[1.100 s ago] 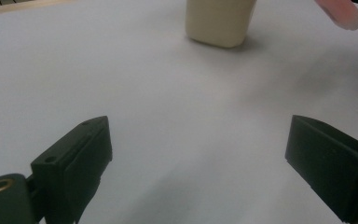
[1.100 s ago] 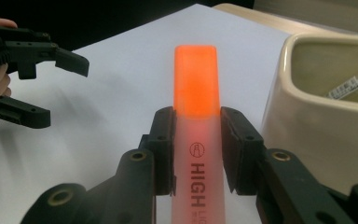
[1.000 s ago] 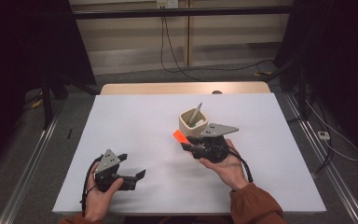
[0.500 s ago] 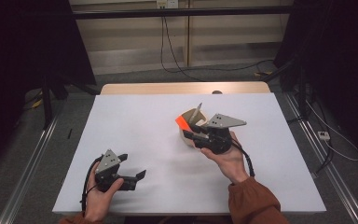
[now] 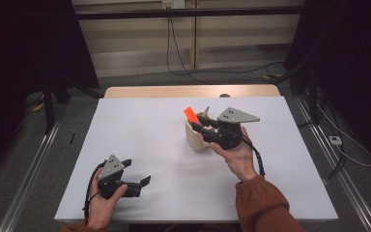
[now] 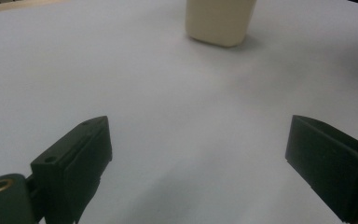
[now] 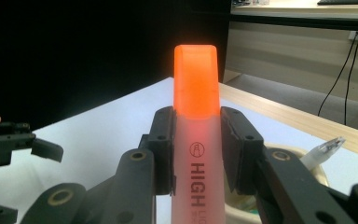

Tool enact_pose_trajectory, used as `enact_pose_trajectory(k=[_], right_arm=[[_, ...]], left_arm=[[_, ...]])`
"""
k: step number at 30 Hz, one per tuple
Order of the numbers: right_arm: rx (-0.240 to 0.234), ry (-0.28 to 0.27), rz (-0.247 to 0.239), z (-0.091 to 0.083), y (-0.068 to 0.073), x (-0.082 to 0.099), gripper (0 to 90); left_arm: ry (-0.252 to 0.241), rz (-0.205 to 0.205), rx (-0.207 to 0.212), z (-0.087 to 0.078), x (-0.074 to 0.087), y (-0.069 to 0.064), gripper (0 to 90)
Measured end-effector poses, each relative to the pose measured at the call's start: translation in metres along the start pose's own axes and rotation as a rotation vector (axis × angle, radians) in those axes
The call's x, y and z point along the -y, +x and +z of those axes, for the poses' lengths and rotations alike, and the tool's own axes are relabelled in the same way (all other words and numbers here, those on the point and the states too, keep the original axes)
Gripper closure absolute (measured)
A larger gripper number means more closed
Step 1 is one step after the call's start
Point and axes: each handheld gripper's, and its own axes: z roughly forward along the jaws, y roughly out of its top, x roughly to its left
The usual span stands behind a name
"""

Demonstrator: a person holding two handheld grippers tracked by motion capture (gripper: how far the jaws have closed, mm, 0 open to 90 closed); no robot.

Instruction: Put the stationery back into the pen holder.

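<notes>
Beige cup holds a pen; right jaws pinch an orange highlighter.

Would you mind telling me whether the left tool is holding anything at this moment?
No, the left tool has its jaws standing wide apart over the bare white table, with nothing between them.

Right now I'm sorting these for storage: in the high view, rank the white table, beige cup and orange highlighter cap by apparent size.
1. White table, by far the largest.
2. Beige cup, partly hidden by the right gripper.
3. Orange highlighter cap, smallest.
</notes>
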Motion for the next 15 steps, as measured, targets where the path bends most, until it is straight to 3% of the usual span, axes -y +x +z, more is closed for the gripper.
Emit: enact_pose_trajectory(k=[15], right_arm=[[0.091, -0.05, 0.024, 0.01, -0.02, -0.013, 67.3]], left_arm=[[-0.001, -0.008, 0.002, 0.0, 0.0, 0.0, 7.0]])
